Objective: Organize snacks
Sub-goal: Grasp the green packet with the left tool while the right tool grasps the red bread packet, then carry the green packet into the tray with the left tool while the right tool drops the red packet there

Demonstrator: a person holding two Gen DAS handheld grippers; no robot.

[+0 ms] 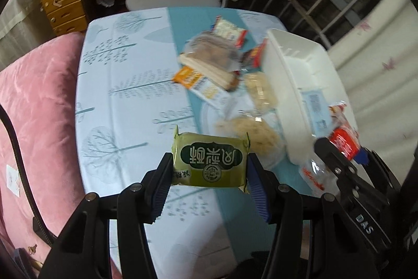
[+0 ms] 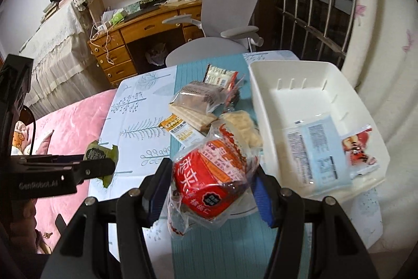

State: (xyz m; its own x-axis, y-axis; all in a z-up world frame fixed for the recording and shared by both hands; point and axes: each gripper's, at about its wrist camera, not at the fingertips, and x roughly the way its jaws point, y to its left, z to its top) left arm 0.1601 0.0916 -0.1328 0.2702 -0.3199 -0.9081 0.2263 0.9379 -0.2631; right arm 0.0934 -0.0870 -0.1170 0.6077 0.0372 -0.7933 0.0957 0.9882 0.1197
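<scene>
My left gripper (image 1: pixel 210 169) is shut on a green snack packet (image 1: pixel 211 161) and holds it above the table; the packet also shows in the right wrist view (image 2: pixel 100 153). My right gripper (image 2: pixel 211 187) is shut on a red snack in clear wrap (image 2: pixel 209 182), just left of the white bin (image 2: pixel 261 101); the snack also shows in the left wrist view (image 1: pixel 343 140). The bin holds a pale blue packet (image 2: pixel 317 156) and a small red-and-white packet (image 2: pixel 359 148). Loose snacks lie left of the bin: a cracker pack (image 2: pixel 196 101), an orange packet (image 2: pixel 180 130).
The table wears a tree-print cloth (image 1: pixel 117 101) with a teal runner (image 2: pixel 224 247). A pink quilt (image 1: pixel 34 106) lies at the left. A grey office chair (image 2: pixel 227 25) and a wooden desk (image 2: pixel 146 30) stand beyond the table. Window bars (image 2: pixel 313 4) are at the right.
</scene>
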